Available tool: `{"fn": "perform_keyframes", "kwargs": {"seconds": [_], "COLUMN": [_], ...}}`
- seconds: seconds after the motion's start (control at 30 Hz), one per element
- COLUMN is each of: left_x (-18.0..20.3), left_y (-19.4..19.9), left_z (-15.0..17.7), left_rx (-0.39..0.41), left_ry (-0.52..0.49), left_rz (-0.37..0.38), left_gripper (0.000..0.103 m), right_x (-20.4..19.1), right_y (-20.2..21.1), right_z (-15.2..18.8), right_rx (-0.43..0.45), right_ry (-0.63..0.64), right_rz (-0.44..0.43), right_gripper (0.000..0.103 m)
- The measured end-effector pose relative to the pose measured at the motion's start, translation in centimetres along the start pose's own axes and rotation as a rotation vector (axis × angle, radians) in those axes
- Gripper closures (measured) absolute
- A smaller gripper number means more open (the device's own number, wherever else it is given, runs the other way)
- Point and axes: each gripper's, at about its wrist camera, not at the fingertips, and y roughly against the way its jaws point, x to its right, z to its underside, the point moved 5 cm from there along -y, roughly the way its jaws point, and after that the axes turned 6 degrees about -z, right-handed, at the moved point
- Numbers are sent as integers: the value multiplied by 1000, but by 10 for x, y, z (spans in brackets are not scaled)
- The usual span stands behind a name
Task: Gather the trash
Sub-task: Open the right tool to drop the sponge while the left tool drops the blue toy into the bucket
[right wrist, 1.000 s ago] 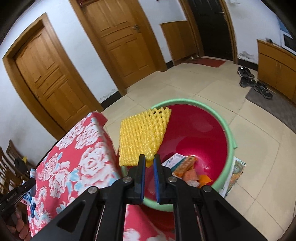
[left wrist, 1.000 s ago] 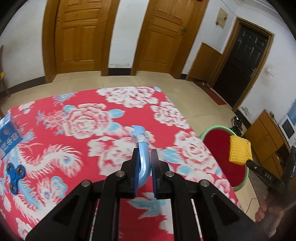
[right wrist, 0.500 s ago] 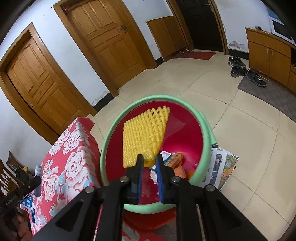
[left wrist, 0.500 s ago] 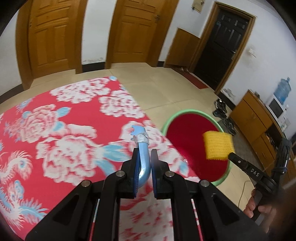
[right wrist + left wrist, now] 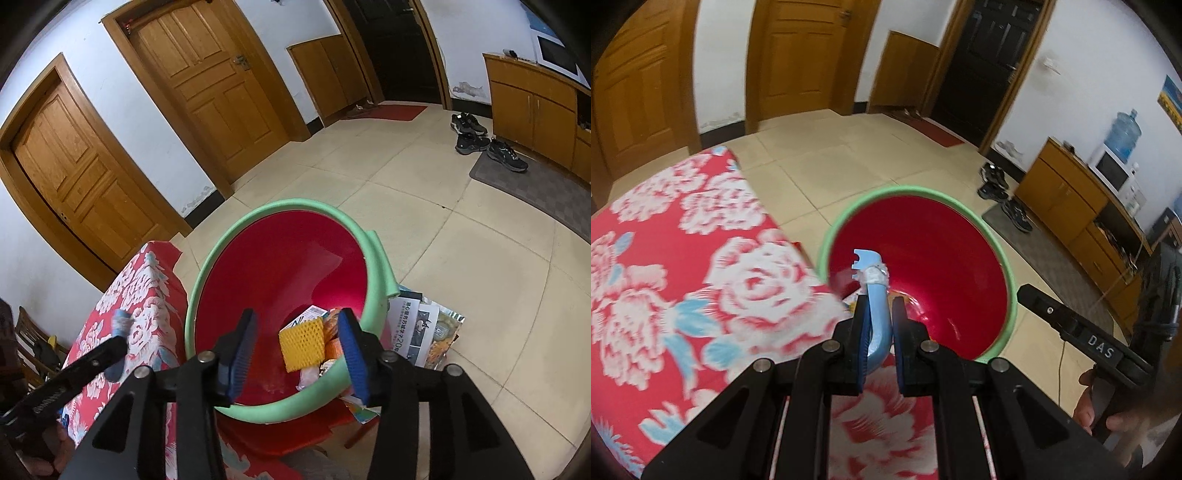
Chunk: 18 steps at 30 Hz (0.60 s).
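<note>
My left gripper (image 5: 879, 308) is shut on a curved blue plastic piece (image 5: 873, 291) with tape near its broken tip. It hangs over the near rim of a red bucket with a green rim (image 5: 905, 189), beside the red floral tablecloth (image 5: 701, 277). In the right wrist view my right gripper (image 5: 298, 316) hangs above the same bucket (image 5: 288, 206), its jaws opening with nothing pressed between them. The yellow foam net (image 5: 301, 345) lies loose at the bucket's bottom among several wrappers and a small box.
Papers (image 5: 424, 328) lie on the floor against the bucket. Shoes (image 5: 480, 140) sit on a grey mat by a wooden cabinet (image 5: 1071, 206). A hand (image 5: 1108, 421) holds the right gripper at the left wrist view's right edge. Tiled floor lies beyond.
The right jaws have opened and the yellow foam net has dropped into the bucket. My left gripper has carried the blue piece from over the table to the bucket's edge.
</note>
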Motion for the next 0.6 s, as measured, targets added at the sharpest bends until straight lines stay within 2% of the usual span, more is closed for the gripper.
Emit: {"fn": "perform_keyframes", "kwargs": {"seconds": [0.2,0.27,0.33,0.4,0.53,0.6], "left_x": [20,23,23,22,9,1], "left_y": [-18,-22,-25,-26,-24,-21], "left_z": [2,2,2,2,4,5], "left_rx": [-27,-42,-49,-54,-59,-60], "left_ry": [-38,-35,-21,-8,39,63], "left_rz": [11,7,-7,-15,-53,-69], "left_gripper": [92,80,73,73,63,63], "right_x": [8,8,8,6,2,1], "right_y": [5,5,6,6,8,10], "right_z": [0,0,0,1,3,4], "right_rx": [0,-1,-5,-9,-14,-14], "right_ry": [-20,-23,-18,-7,14,18], "right_rz": [-1,-7,-12,-13,-6,-4], "right_gripper": [38,34,30,25,20,18]}}
